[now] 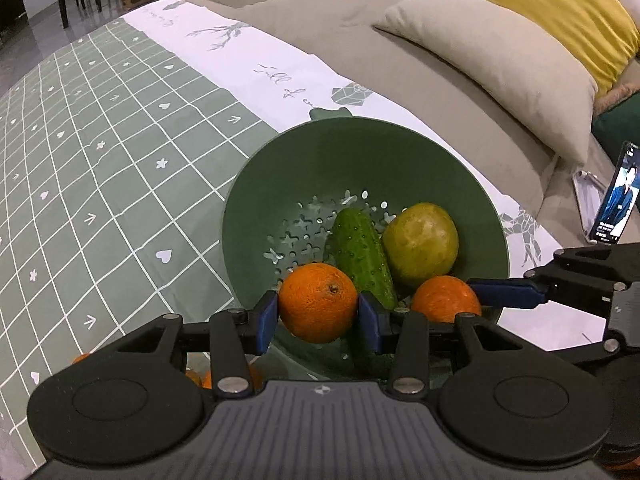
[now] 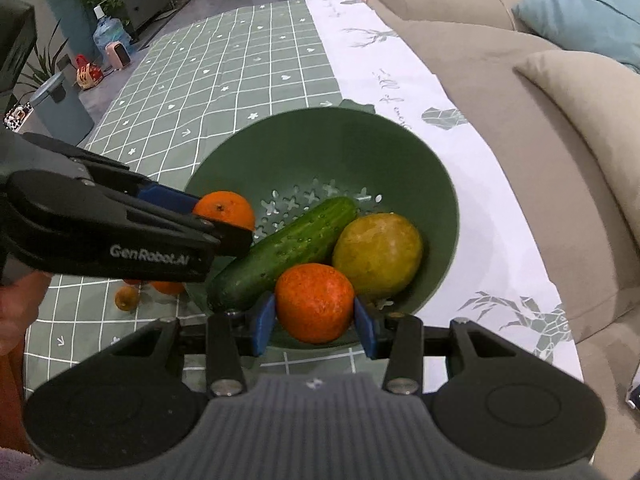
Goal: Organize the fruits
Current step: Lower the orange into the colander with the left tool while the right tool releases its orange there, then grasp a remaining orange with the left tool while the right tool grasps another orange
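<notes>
A green colander bowl [image 1: 360, 152] [image 2: 320, 148] stands on the checked tablecloth, holding a cucumber [image 1: 362, 256] [image 2: 284, 252] and a yellow-green round fruit [image 1: 422, 240] [image 2: 378, 254]. My left gripper [image 1: 318, 312] is shut on an orange [image 1: 318, 300] [image 2: 226, 208] over the bowl's near left side. My right gripper [image 2: 314, 316] is shut on a second, redder orange [image 2: 314, 300] [image 1: 446, 298] over the bowl's near rim. The two grippers hang side by side, both tilted down into the bowl.
Two small orange fruits [image 2: 128, 298] lie on the cloth left of the bowl, under the left gripper. A beige sofa [image 1: 400, 40] with cushions runs along the table's far edge. A lit phone [image 1: 616, 196] leans on the sofa at right. A person's hand [image 2: 16, 308] holds the left gripper.
</notes>
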A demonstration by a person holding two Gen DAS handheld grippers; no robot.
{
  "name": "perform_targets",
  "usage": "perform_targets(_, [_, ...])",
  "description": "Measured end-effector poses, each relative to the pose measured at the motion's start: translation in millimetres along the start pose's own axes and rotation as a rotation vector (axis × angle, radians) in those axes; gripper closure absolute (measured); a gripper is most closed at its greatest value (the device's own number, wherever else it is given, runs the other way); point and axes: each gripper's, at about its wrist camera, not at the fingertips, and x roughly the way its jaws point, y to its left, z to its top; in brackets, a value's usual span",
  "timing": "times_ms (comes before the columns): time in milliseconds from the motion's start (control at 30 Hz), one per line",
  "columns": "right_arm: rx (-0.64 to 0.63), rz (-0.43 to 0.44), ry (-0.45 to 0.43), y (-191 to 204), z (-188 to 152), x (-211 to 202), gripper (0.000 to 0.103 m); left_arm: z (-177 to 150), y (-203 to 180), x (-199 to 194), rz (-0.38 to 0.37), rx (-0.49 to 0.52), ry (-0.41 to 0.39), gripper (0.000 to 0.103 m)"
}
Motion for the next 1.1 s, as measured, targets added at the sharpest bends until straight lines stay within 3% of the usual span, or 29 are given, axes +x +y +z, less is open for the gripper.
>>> perform_targets(167, [-0.008, -0.006, 0.016, 3.3, 1.8, 3.9, 0.062, 2.0, -0.5, 0.7, 0.011, 0.018, 0.008, 0.048])
perform_targets(300, [-0.006, -0.013, 0.015, 5.1, 2.7, 2.6, 0.058, 2.2, -1.6, -4.6, -0.005, 0.028, -0.001, 0.038])
perform_targets(567, [-0.008, -0.043, -0.019, 9.7, 2.1, -15.5, 0.047, -5.0, 2.9, -38.7, -0.003, 0.017, -0.075, 0.037])
perform_targets(900, [0.033, -0.007, -0.173, 44.2, -11.4, -53.5, 0.032, -39.0, 29.3, -101.2, 0.054, -0.036, -0.199, 0.037])
perform_targets(967, [0.054, 0.014, -0.201, 54.5, -16.5, -58.7, 0.024, -51.1, 37.6, -111.1, 0.07, -0.05, -0.222, 0.037])
perform_targets(1100, [0.112, 0.064, -0.25, 76.1, -29.3, -63.6, 0.023, -74.8, 56.4, -120.3, 0.094, -0.101, -0.239, 0.037])
